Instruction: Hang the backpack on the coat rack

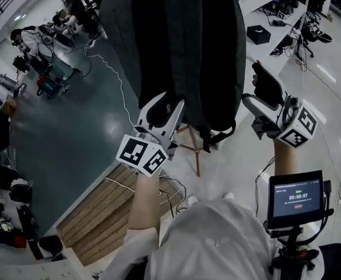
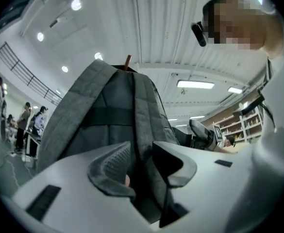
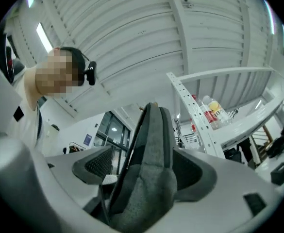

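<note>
Status: the backpack (image 1: 182,45) is up off the floor, straight ahead of both grippers and towering above them.

Left gripper (image 1: 164,107): jaws nearly together, pinched on a shoulder strap (image 2: 144,125) that runs up out of the gap. Pads look to be in contact on both sides.

Right gripper (image 1: 253,86): grey padded fabric from the pack's edge fills the gap between its jaws. I read that as a clamp on the backpack, though the bite looks shallow, near the tips.

The coat rack (image 1: 194,147) is directly behind the pack from where I'm holding it, with its legs below and between the two grippers. Its wooden tip (image 2: 127,62) pokes out just above the top of the pack, high above the left jaws. I can't tell whether any loop or strap is actually over a peg yet.

How I'd finish this step:
- Keep both grips firm. The strap is thin and could slide through the left pads.
- Lift with both grippers evenly so the pack doesn't twist.
- Take the top of the strap above the tip, then push away from me and lower it.
- Let the weight settle onto the rack before opening either gripper, and release one at a time.
- Watch the rack legs. A sideways pull could tip it.
</note>
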Available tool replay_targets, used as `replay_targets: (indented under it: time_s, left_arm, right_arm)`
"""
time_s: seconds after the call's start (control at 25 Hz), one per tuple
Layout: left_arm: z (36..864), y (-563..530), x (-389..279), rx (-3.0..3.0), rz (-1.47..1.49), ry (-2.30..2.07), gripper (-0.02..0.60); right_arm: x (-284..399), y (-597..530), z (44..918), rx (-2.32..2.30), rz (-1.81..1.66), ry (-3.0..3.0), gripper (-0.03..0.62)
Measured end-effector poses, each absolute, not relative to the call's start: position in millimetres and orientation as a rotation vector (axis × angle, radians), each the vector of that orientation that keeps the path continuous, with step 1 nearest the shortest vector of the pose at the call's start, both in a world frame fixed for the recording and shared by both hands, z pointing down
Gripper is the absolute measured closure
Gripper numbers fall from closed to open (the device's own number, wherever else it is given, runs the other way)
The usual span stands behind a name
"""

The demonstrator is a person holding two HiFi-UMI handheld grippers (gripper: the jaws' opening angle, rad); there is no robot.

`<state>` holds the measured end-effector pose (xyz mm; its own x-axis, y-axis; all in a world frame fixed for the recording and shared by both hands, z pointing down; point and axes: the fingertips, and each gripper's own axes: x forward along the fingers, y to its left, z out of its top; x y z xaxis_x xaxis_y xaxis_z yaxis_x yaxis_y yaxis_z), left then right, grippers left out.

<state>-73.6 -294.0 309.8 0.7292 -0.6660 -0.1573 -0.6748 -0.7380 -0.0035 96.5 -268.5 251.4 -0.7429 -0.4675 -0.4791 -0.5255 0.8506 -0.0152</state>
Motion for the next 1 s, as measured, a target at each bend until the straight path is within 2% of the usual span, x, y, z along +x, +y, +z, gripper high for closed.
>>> replay_targets:
  time_s: [0.12,0.16,0.2,0.28,0.4,0.52,0.64,1.0]
  left_arm:
    - [317,-291,-70,-2.918,0.275,1.078,0.434]
    - [319,-289,-71,-2.917,0.281,1.077,0.434]
    - [320,-287,-72,-2.922,0.294,1.075,0.434]
    - [321,-282,-74,-2.961,0.346,1.055,0.434]
    - [323,-271,-72,-3.017,0.444,0.997,0.448]
    - [325,-255,-74,-3.012,0.486,0.961,0.531]
    - [333,-239,-85,-3.059,0.515,0.913,0.572]
    - [356,-221,-77,-3.260,0.487,0.484,0.574]
  right_arm:
    - [101,-245,252,-0.648,0.078,2.546,0.191]
    - [99,-240,256,-0.646,0.054,2.547,0.226]
    - [97,-236,261,-0.656,0.031,2.539,0.321]
    - [98,-231,270,-0.677,-0.039,2.485,0.428]
    - [104,-228,282,-0.696,-0.148,2.377,0.539]
    - [104,-229,292,-0.735,-0.184,2.340,0.542]
    - [99,-218,296,-0.780,-0.194,2.340,0.542]
    - [101,-175,334,-1.213,-0.153,2.226,0.542]
